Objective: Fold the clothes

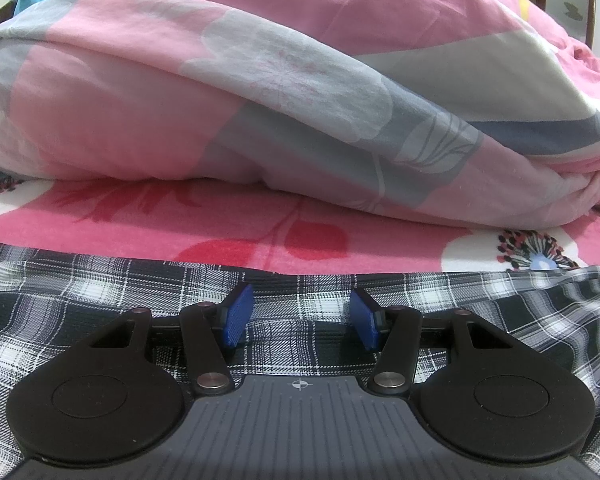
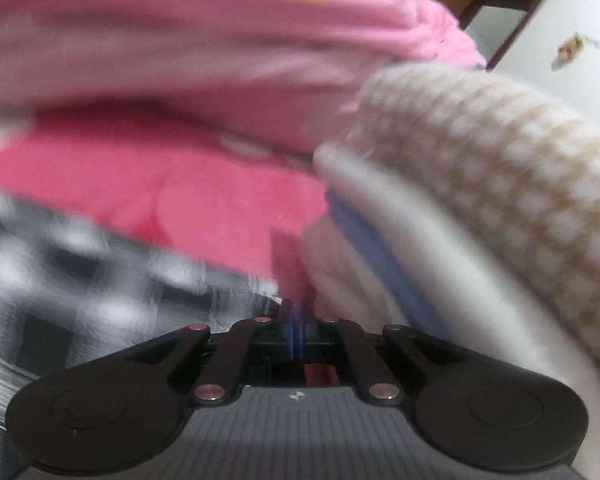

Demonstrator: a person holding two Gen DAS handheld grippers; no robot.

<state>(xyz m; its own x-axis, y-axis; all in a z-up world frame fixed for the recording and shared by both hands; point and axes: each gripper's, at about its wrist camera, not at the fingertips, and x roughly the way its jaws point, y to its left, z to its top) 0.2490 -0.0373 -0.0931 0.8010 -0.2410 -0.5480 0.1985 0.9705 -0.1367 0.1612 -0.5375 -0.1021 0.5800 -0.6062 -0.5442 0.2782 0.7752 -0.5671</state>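
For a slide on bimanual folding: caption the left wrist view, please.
Left gripper, jaws apart, rests over a black-and-white plaid garment on a pink floral bedsheet, facing a bundled pink-and-grey quilt.

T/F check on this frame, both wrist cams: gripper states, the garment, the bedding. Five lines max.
1. The left gripper is open over the plaid garment. True.
2. The right gripper is wide open. False: its fingers are shut together.
3. The plaid garment is solid red. False: black-and-white check.
4. A pink and grey quilt is bunched up behind the garment. True.
5. The right wrist view is sharp. False: it is blurred; a cream knit fabric fills its right side.
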